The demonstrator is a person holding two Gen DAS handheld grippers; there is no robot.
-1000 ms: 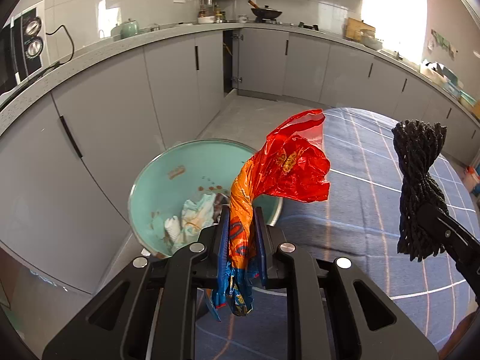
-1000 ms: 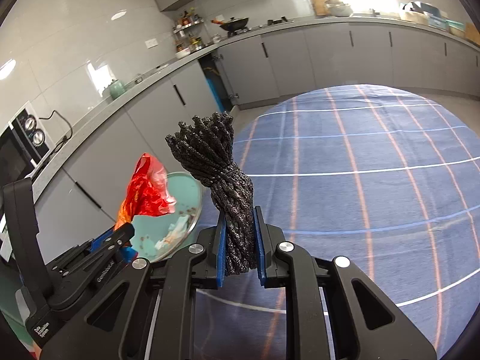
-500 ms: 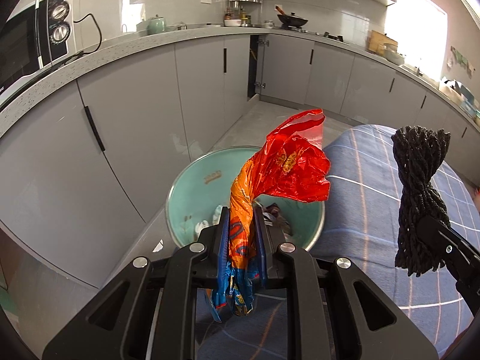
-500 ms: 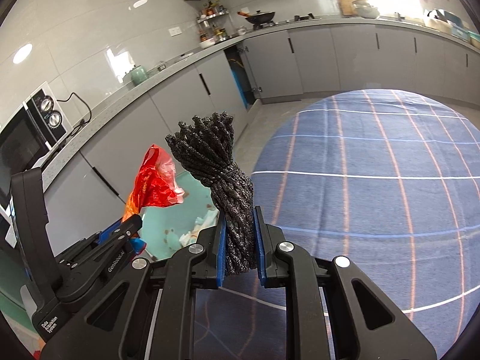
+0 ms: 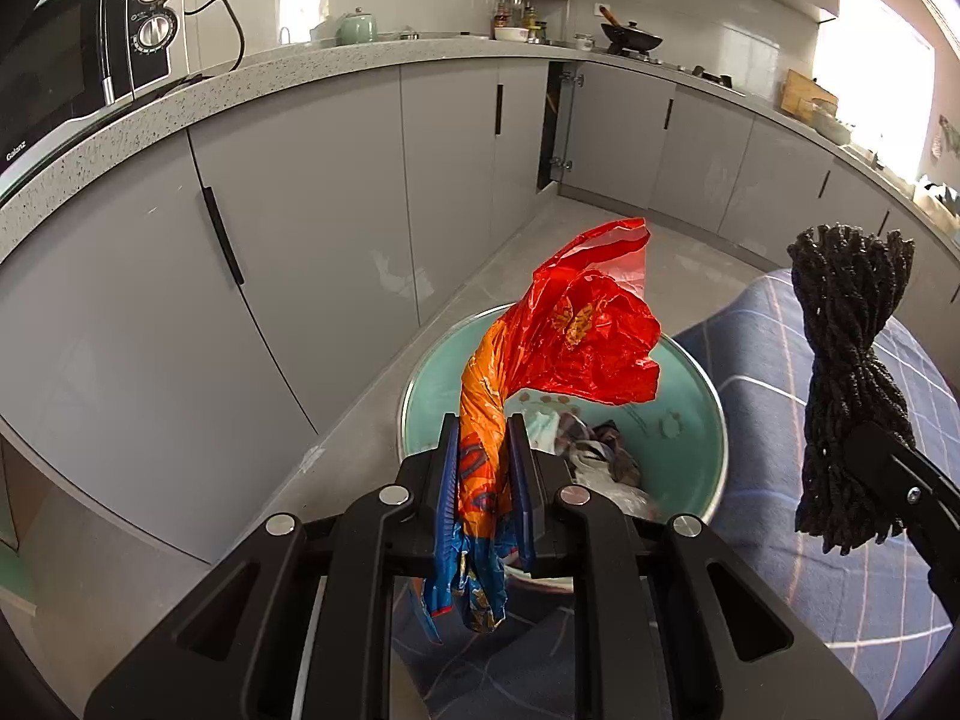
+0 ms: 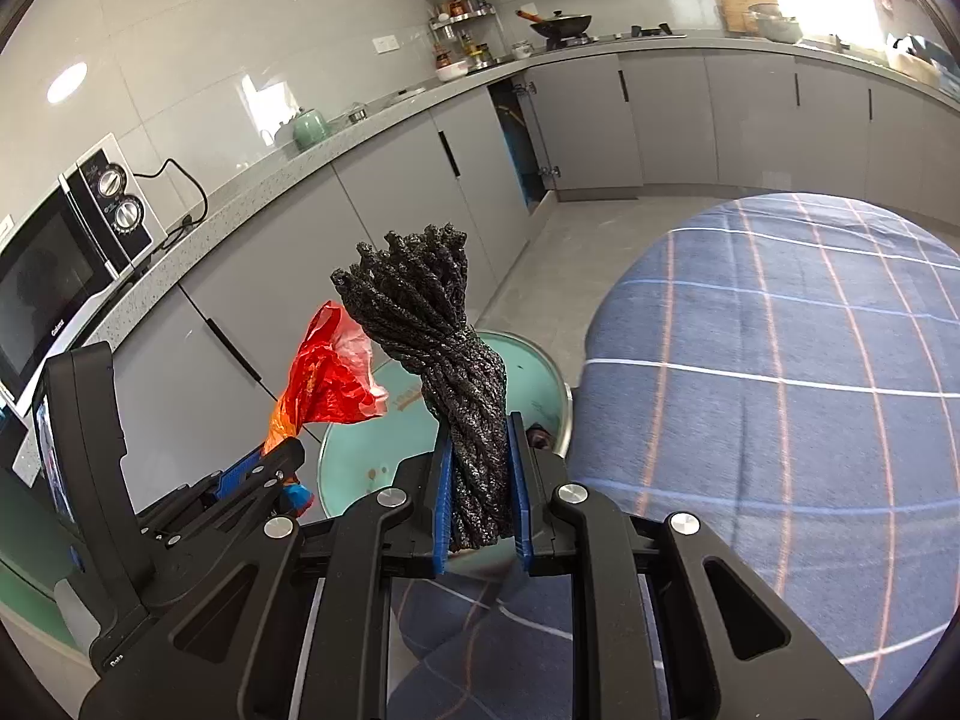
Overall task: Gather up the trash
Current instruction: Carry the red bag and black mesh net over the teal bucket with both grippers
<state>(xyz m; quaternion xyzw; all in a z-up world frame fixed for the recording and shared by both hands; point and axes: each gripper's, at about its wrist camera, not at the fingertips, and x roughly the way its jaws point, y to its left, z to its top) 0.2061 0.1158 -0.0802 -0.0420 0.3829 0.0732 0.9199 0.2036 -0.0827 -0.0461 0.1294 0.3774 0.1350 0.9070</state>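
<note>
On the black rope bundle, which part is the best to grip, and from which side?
Judging by its shape, grip the black rope bundle on the straight lower half, below the tied waist, coming from its bottom end. There the strands lie packed between the pads; the top flares out loose. The right tool holds it this way.

The crinkled red-and-orange plastic wrapper is thin, glossy and partly translucent, whereas the black bundle of twisted cord is matt, coarse and fibrous. The round pale-green bin has a smooth, slightly shiny wall with a bright metallic rim, and the blue checked cloth beside it is a soft, matt woven fabric. The flat grey cabinet doors are smooth and satin, under a speckled stone-like countertop, with glossy white wall tiles above.
</note>
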